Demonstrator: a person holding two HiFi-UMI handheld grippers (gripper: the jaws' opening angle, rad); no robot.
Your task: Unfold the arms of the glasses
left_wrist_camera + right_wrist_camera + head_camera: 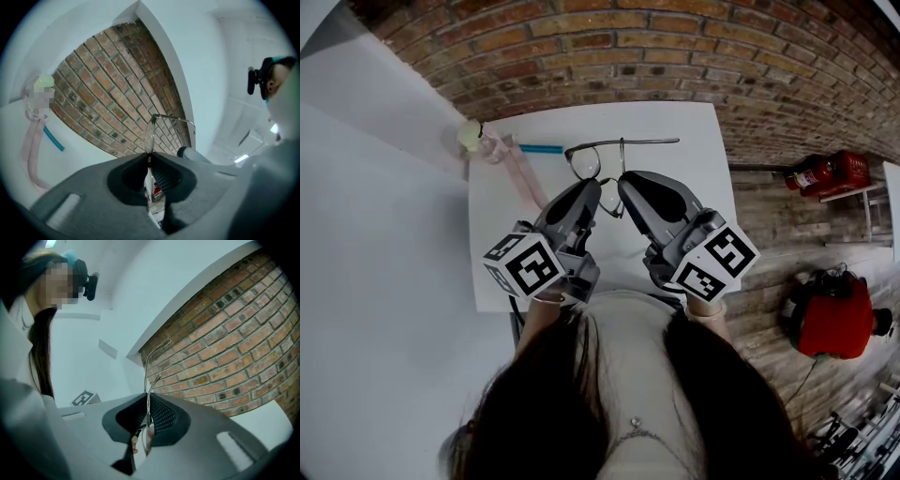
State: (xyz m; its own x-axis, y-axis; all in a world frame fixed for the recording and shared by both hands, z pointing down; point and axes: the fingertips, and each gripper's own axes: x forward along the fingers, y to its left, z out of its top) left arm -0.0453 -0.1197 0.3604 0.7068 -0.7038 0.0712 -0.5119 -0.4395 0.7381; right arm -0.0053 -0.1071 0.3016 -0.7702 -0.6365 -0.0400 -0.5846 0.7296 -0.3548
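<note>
Over white table (684,202) | left gripper (149,161) pinches glasses (589,161) | right gripper (148,405) pinches them too (one arm (652,142) extended)

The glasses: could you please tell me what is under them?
White table shows around the glasses; the left gripper and right gripper, both clamped on them, cover the patch directly beneath.

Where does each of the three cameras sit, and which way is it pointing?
Head view: worn on the head, facing down at the table, left gripper, right gripper and glasses; hair shows.
Left gripper view: on the left gripper, facing the brick wall; fingers shut on the glasses; person's head at right.
Right gripper view: same on the right gripper; head upper left.
Shared: glasses, all three.
</note>
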